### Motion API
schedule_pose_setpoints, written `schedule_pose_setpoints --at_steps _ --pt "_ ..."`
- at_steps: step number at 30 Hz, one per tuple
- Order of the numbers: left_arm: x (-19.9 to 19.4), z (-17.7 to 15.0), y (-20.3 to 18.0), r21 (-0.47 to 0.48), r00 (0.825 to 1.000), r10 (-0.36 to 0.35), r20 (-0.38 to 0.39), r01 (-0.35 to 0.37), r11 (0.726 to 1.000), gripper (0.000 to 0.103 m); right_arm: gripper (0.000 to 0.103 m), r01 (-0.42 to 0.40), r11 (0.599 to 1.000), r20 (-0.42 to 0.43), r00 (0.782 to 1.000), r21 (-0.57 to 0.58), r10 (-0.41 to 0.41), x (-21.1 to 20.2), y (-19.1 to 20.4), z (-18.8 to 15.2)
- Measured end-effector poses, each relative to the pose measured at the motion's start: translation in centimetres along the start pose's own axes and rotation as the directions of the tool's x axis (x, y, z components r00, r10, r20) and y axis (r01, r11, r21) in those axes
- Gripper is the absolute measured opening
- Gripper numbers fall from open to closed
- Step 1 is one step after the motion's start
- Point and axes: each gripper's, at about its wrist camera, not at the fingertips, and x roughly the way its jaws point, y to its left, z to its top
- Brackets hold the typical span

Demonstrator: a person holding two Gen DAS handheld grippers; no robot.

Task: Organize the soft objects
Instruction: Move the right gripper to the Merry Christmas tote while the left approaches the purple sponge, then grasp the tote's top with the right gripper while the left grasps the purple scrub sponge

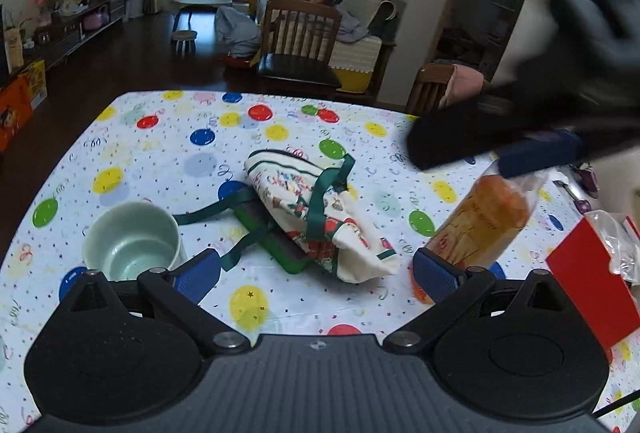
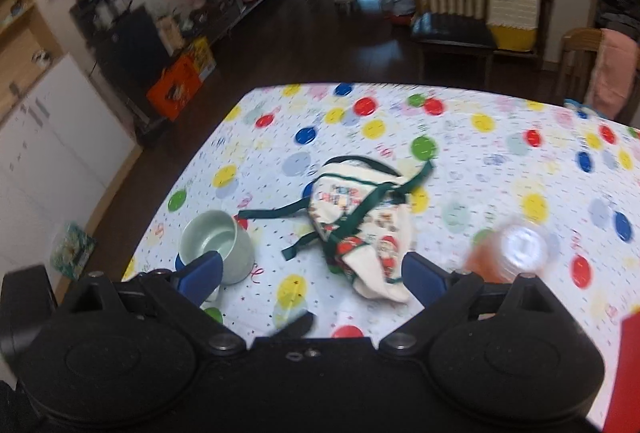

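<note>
A white cloth Christmas tote bag [image 1: 320, 211] with green straps lies crumpled in the middle of the table; it also shows in the right wrist view [image 2: 366, 225]. A flat green-edged dark object [image 1: 276, 237] pokes out from under it. My left gripper [image 1: 316, 273] is open and empty just in front of the bag. My right gripper [image 2: 312, 275] is open and empty above the table's near side. In the left wrist view it appears blurred at the upper right [image 1: 520, 141], above a bagged loaf of bread [image 1: 484, 221].
A pale green cup [image 1: 132, 243] stands at the near left, also in the right wrist view [image 2: 218, 247]. A red box [image 1: 592, 285] with clear plastic sits at the right. The polka-dot tablecloth [image 1: 280, 129] covers the table. Wooden chairs [image 1: 300, 37] stand beyond the far edge.
</note>
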Motion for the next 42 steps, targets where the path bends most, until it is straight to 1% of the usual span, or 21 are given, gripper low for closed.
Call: schedule_pose_setpoints --at_steps 3,8,9,10,12,13,15,18,20,22,24,26,27,28,32,34,37,38,40,42 --pt "1.0 -0.3 0.2 -0.013 1.0 0.01 -0.013 -0.01 1.0 0.103 0.095 0.026 0.999 -0.045 0.999 -0.043 -0.028 3.2 0.7 0.8" --pt "2.1 -0.5 0.3 -0.019 0.999 0.008 -0.034 -0.009 1.0 0.102 0.093 0.05 0.999 -0.132 0.99 -0.019 -0.052 8.5 -0.1 1.7" --pt "2.4 -0.5 0.3 -0.017 0.999 0.014 -0.041 -0.015 1.0 0.102 0.093 0.059 0.998 -0.151 0.987 -0.022 -0.062 9.4 -0.2 1.7" --pt "2.8 -0.5 0.2 -0.011 0.997 0.047 -0.056 -0.048 0.999 0.102 0.092 0.066 0.997 -0.169 0.983 -0.03 -0.07 10.4 -0.2 1.9" --pt "3.7 -0.5 0.5 -0.022 0.994 0.071 -0.089 -0.073 0.997 0.102 0.09 0.077 0.997 -0.203 0.976 -0.031 -0.081 11.9 -0.4 2.1" --pt "4.0 -0.5 0.8 -0.034 0.993 0.064 -0.095 -0.067 0.997 0.102 0.088 0.066 0.997 -0.222 0.972 -0.03 -0.071 12.4 -0.6 2.2" --pt "4.3 -0.7 1.1 -0.04 0.994 0.055 -0.095 -0.059 0.997 0.102 0.087 0.055 0.998 -0.256 0.965 -0.031 -0.061 13.5 -0.9 2.8" --pt "4.9 -1.2 0.7 -0.009 0.993 0.073 -0.098 -0.074 0.997 0.102 0.087 0.063 0.997 -0.266 0.962 -0.034 -0.069 14.6 -1.3 3.3" --pt "5.3 -1.4 0.6 -0.011 0.993 0.07 -0.098 -0.072 0.997 0.102 0.086 0.071 0.996 -0.282 0.956 -0.046 -0.081 15.5 -1.4 3.3" --pt "5.7 -1.7 0.4 -0.003 0.992 0.074 -0.098 -0.074 0.997 0.102 0.078 0.087 0.994 -0.291 0.951 -0.06 -0.101 16.2 -1.5 3.1" --pt "6.1 -1.8 0.1 0.009 0.992 0.08 -0.097 -0.08 0.997 0.102 0.076 0.093 0.994 -0.298 0.948 -0.065 -0.108 16.7 -1.7 3.0" --pt "6.4 -1.9 0.0 0.011 0.992 0.08 -0.096 -0.08 0.997 0.102 0.071 0.089 0.994 -0.306 0.946 -0.063 -0.104 17.1 -1.9 2.9" --pt "6.5 -1.9 -0.1 0.012 0.993 0.078 -0.091 -0.077 0.997 0.102 0.062 0.086 0.994 -0.308 0.946 -0.066 -0.103 17.2 -2.0 2.8" --pt "6.7 -1.9 -0.2 0.015 0.993 0.076 -0.085 -0.075 0.997 0.102 0.051 0.09 0.994 -0.308 0.945 -0.065 -0.106 17.4 -2.0 2.8" --pt "7.3 -1.7 -0.3 0.015 0.995 0.071 -0.073 -0.071 0.997 0.102 0.035 0.085 0.995 -0.302 0.948 -0.056 -0.098 17.4 -2.4 2.6" --pt "7.6 -1.6 -0.2 0.009 0.995 0.071 -0.072 -0.07 0.997 0.102 0.02 0.076 0.996 -0.285 0.954 -0.049 -0.087 17.0 -2.5 2.8" --pt "7.8 -1.5 -0.2 0.005 0.996 0.064 -0.066 -0.064 0.998 0.102 0.011 0.098 0.992 -0.254 0.96 -0.079 -0.115 16.4 -2.1 3.0" --pt "7.9 -1.5 -0.2 0.001 0.996 0.063 -0.065 -0.063 0.998 0.102 0.01 0.106 0.991 -0.244 0.962 -0.084 -0.124 16.2 -2.0 3.2" --pt "8.1 -1.4 -0.1 -0.008 0.996 0.058 -0.066 -0.059 0.998 0.102 0.004 0.128 0.988 -0.216 0.966 -0.084 -0.143 15.8 -2.0 3.5" --pt "8.4 -1.2 -0.1 -0.019 0.996 0.058 -0.072 -0.06 0.998 0.102 0.003 0.15 0.985 -0.181 0.97 -0.084 -0.163 15.2 -2.0 4.0"
